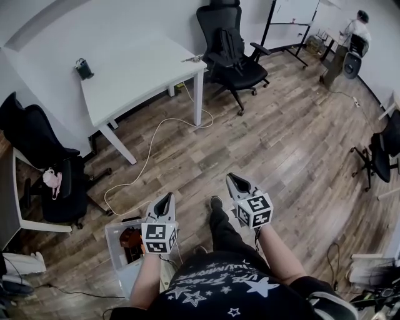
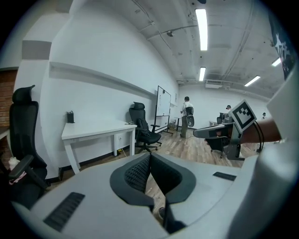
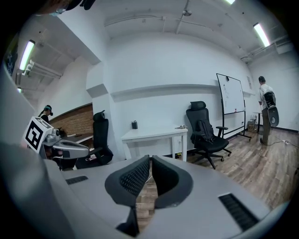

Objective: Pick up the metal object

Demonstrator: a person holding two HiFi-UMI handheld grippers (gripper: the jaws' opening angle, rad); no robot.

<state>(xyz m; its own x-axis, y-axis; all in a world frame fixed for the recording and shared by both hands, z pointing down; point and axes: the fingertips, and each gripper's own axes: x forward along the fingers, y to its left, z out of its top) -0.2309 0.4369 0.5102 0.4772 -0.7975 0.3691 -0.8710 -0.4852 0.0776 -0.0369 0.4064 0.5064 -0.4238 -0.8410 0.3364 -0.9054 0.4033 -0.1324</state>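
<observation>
A small metal object (image 1: pixel 194 59) lies at the right end of a white table (image 1: pixel 137 75), far ahead of both grippers. It shows as a speck on the tabletop in the left gripper view (image 2: pixel 128 123) and in the right gripper view (image 3: pixel 181 127). My left gripper (image 1: pixel 167 199) and right gripper (image 1: pixel 232 180) hang side by side over the wooden floor, near the person's legs. Both are shut with nothing between the pads. Each gripper view looks toward the table (image 2: pixel 98 131) (image 3: pixel 154 134) past closed jaws (image 2: pixel 149 156) (image 3: pixel 150 158).
A dark container (image 1: pixel 83 68) stands at the table's far left. Black office chairs (image 1: pixel 234 47) (image 1: pixel 44 162) flank the table. A white cable (image 1: pixel 150 156) loops over the floor. A clear bin (image 1: pixel 122 244) sits below the left gripper. A whiteboard (image 1: pixel 294 12) and a person (image 1: pixel 350 40) are far right.
</observation>
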